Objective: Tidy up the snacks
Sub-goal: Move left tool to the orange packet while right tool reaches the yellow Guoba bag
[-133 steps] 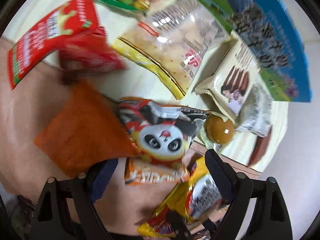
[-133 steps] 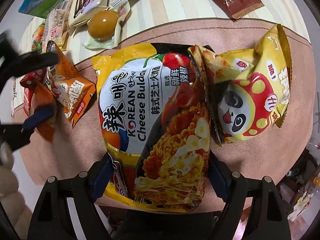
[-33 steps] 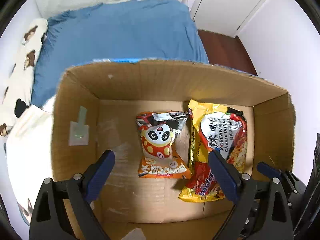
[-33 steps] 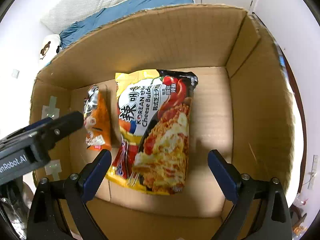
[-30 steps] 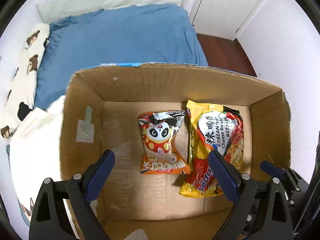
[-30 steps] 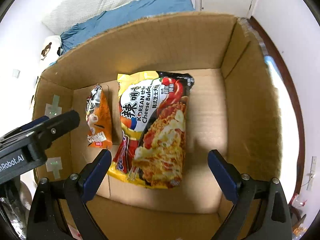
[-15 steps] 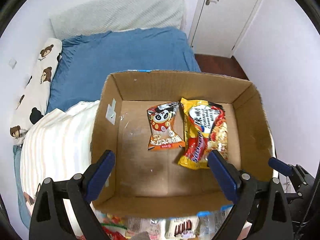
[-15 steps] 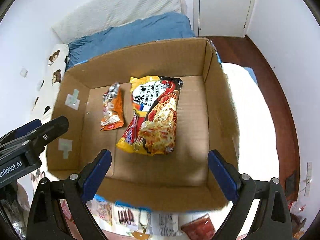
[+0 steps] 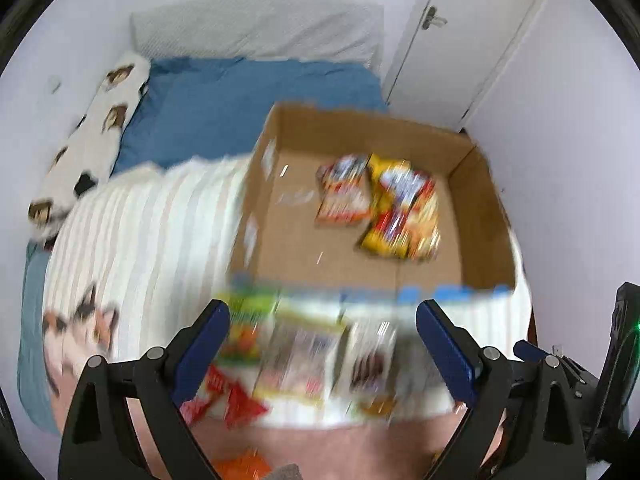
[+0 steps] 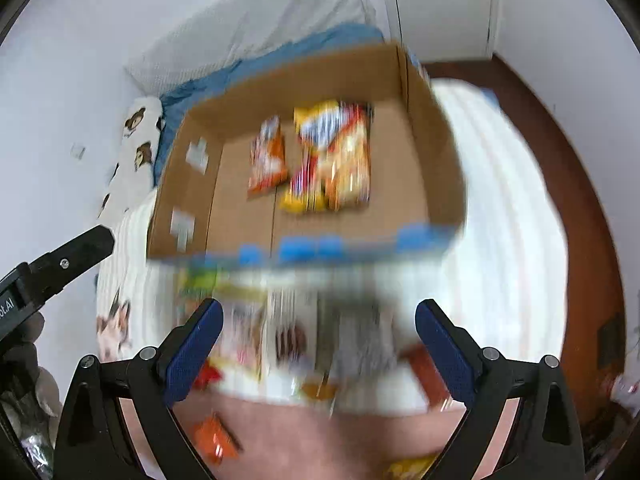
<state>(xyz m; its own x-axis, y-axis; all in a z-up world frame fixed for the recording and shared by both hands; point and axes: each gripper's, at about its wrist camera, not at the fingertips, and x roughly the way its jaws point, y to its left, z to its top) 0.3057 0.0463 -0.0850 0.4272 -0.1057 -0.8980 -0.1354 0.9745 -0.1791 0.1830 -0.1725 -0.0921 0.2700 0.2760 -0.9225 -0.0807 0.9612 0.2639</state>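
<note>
a bed with a blue sheet (image 9: 256, 92) and a bear-print pillow (image 9: 92, 148) carried everything; a white door (image 9: 460, 36) stood past its far corner and dark wood floor (image 10: 576, 184) ran along its right edge. a striped white blanket (image 9: 152, 240) covered the near part of the bed, with a pink cloth (image 10: 320, 436) at its near edge. nothing lay between either gripper and the snacks.

an open cardboard box (image 9: 480, 216) sat on the blanket toward the bed's right edge. on its floor lay an orange panda snack bag (image 9: 344, 196) and, touching it on the right, a yellow noodle packet (image 9: 404, 212). a motion-blurred row of loose snack packets (image 9: 304, 356) lay on the blanket just before the box's near wall, with red ones (image 9: 224, 396) at the left end.

the left gripper (image 9: 322, 344) pointed steeply down over the loose packets, jaws spread wide and holding nothing. the right gripper (image 10: 318, 344) hung likewise beside it, fingers wide apart and empty.
</note>
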